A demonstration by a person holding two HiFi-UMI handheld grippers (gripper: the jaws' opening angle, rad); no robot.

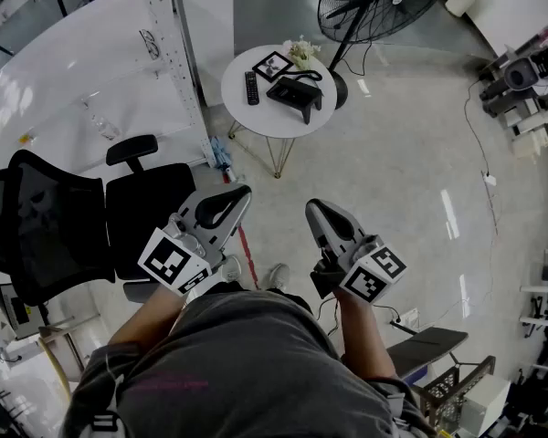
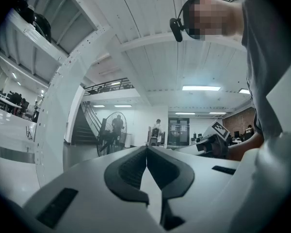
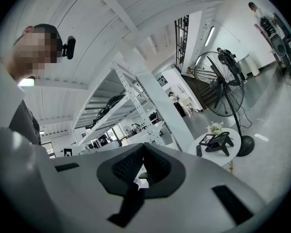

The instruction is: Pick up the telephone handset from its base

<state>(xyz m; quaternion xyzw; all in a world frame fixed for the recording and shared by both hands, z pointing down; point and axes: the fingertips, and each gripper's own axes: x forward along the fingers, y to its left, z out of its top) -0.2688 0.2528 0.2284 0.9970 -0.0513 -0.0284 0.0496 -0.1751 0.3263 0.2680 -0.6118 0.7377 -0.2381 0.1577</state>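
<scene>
ahead on the floor in the head view, the telephone handset (image 1: 292, 88) lies on its base (image 1: 307, 100) on a round white table (image 1: 247, 117), well apart from the left gripper (image 1: 236, 197) and right gripper (image 1: 314, 210), both held level near the person's body. left gripper view: its jaws are pressed together, nothing between them. right gripper view: jaws likewise closed and empty, with the telephone far off beside a standing fan (image 3: 223, 89).

I see my left gripper (image 2: 146, 148) with its jaws pressed together and empty, a pedestal fan (image 2: 115, 131) far ahead, the right gripper (image 2: 212, 141) alongside.
</scene>
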